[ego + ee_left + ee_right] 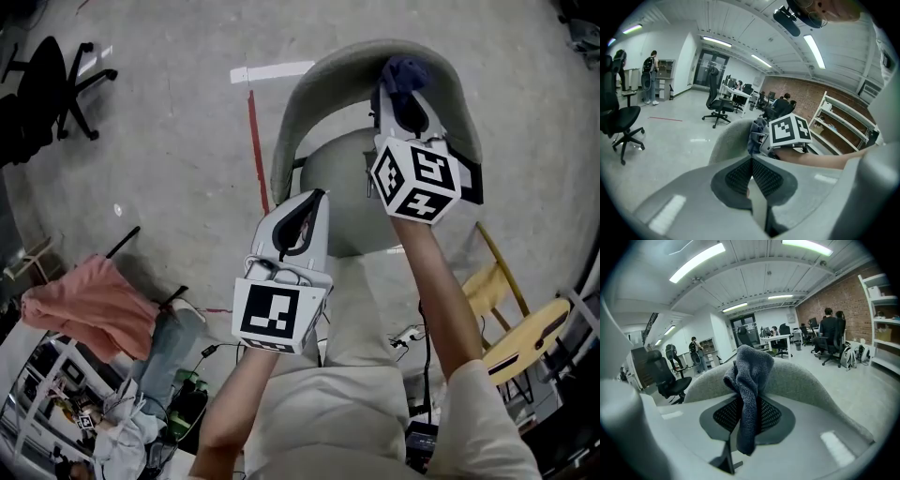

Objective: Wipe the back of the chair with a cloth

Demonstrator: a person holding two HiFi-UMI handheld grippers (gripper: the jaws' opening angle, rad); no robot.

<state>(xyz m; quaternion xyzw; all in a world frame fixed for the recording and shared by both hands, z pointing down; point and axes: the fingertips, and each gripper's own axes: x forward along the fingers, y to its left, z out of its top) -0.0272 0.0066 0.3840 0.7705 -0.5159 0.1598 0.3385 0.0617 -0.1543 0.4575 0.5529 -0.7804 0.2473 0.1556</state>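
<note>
The right tongs [746,416] pinch a nubby blue-grey cloth [751,373] against the curved, felt-textured chair back [806,383]; the left tongs [752,174] are closed and empty.

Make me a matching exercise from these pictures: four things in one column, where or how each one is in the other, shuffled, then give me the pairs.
Things
1. cloth
2. left gripper
3. pink garment
4. black office chair

Place or state
A. stands at the head view's upper left
B. jaws together, nothing between them
C. clamped in the right gripper, at the top edge of the chair back
D. heaped at the head view's lower left

Pairs: 1-C, 2-B, 3-D, 4-A
</note>
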